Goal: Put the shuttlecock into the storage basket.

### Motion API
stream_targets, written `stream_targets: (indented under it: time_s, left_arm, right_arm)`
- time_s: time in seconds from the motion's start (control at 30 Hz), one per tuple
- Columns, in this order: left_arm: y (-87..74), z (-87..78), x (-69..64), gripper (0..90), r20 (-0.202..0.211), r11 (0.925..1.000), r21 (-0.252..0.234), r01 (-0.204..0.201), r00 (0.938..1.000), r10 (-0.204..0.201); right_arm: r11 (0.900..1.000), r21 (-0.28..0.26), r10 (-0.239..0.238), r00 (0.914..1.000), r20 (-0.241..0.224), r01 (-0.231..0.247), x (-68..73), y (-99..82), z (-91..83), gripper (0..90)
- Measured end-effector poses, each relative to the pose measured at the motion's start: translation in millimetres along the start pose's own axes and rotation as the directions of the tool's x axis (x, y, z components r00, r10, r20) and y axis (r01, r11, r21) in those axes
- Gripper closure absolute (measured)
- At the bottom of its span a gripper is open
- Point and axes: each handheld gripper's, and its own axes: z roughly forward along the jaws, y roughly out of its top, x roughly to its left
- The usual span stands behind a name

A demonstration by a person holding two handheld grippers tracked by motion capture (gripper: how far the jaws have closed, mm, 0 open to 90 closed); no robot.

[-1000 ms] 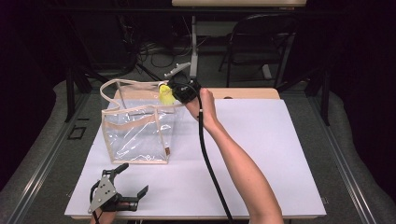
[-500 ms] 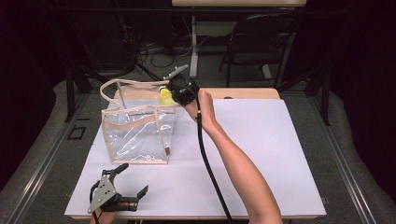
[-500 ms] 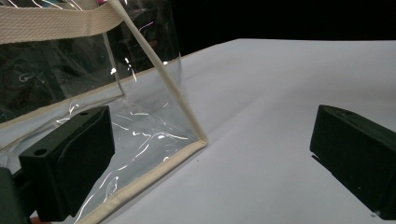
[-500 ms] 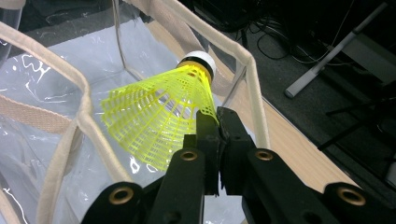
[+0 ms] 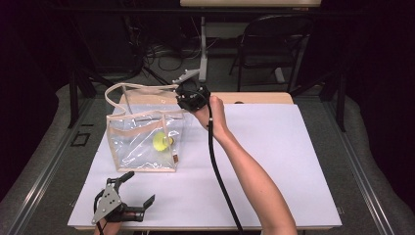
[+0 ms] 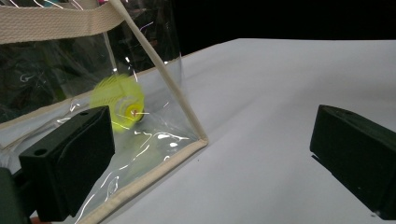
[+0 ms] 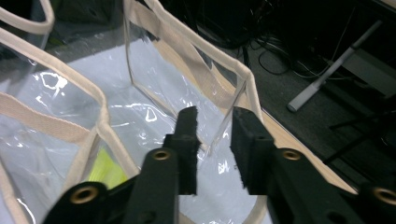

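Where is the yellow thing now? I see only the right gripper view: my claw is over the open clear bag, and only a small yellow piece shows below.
Observer: In the high view, the yellow thing is inside the clear bag, to the right of its middle.
Operator: At which part of the bag is my claw?
Observer: The right claw, whose jaws have just been opening with nothing between them, is at the bag's far right corner.
Operator: And the other claw?
Observer: The left claw is open at the near edge of the table, in front of the bag and apart from it.
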Motion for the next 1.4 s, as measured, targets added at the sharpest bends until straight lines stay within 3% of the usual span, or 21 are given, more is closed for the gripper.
stream_targets:
  time_s: [0.43, 0.7, 1.0, 1.4]
  left_arm:
    - [1.5, 3.8, -0.7, 0.0, 0.000, 1.0000, 0.001, -0.004, 1.0000, 0.004]
    - [1.4, 7.8, -1.7, 0.0, 0.008, 1.0000, 0.006, -0.004, 1.0000, 0.004]
    - [1.4, 5.9, -2.0, 0.0, 0.001, 1.0000, 0.007, -0.006, 1.0000, 0.006]
    - [0.6, 3.2, -1.8, 0.0, 0.005, 1.0000, 0.002, -0.008, 1.0000, 0.008]
  right_arm:
    - [0.9961, -0.026, 0.082, 0.9948, -0.060, -0.084, -11.7, -15.6, -24.6, 33.8]
    - [0.9931, -0.040, 0.108, 0.9920, -0.066, -0.110, -18.3, -29.9, -38.3, 15.6]
    - [0.9907, -0.053, 0.120, 0.9880, -0.098, -0.125, -21.6, -51.8, -52.5, 7.5]
    - [0.9920, -0.057, 0.105, 0.9874, -0.118, -0.113, -13.0, -83.2, -65.6, 0.7]
